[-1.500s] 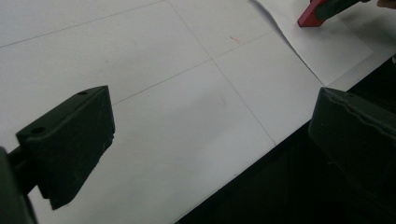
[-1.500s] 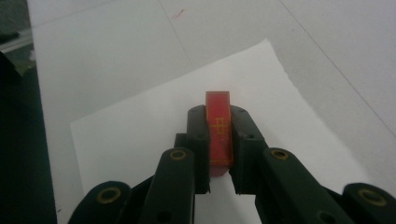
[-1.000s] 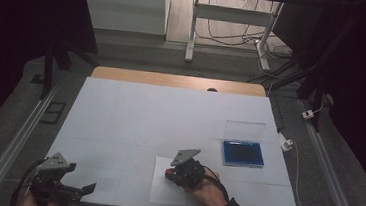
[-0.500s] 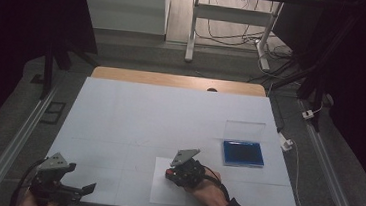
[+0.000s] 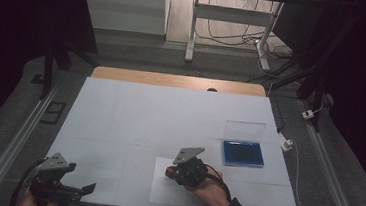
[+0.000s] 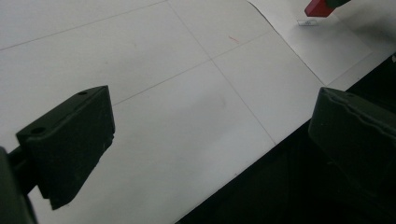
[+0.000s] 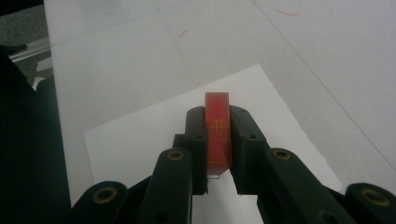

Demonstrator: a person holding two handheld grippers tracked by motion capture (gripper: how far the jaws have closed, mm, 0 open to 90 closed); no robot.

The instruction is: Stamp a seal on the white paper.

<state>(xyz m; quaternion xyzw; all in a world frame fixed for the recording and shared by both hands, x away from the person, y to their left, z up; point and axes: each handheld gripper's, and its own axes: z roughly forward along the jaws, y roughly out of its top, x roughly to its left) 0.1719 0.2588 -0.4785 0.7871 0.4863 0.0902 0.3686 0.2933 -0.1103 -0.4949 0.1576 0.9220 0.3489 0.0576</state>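
My right gripper (image 5: 169, 172) is shut on a small red block with gold markings (image 7: 218, 133), which stands upright between its jaws. It hovers over or rests on a white sheet of paper (image 7: 140, 135) near the table's front edge (image 5: 165, 196). In the left gripper view the red block (image 6: 319, 7) shows at the top right, above the sheet (image 6: 327, 49). My left gripper (image 5: 87, 189) sits at the front left corner, open, with nothing between its jaws (image 6: 210, 140).
A blue pad in a clear case (image 5: 243, 153) lies to the right of the sheet, its lid (image 5: 244, 130) tipped back. The white table top (image 5: 169, 117) has faint grid lines and small red marks. A wooden strip (image 5: 173, 80) borders its far edge.
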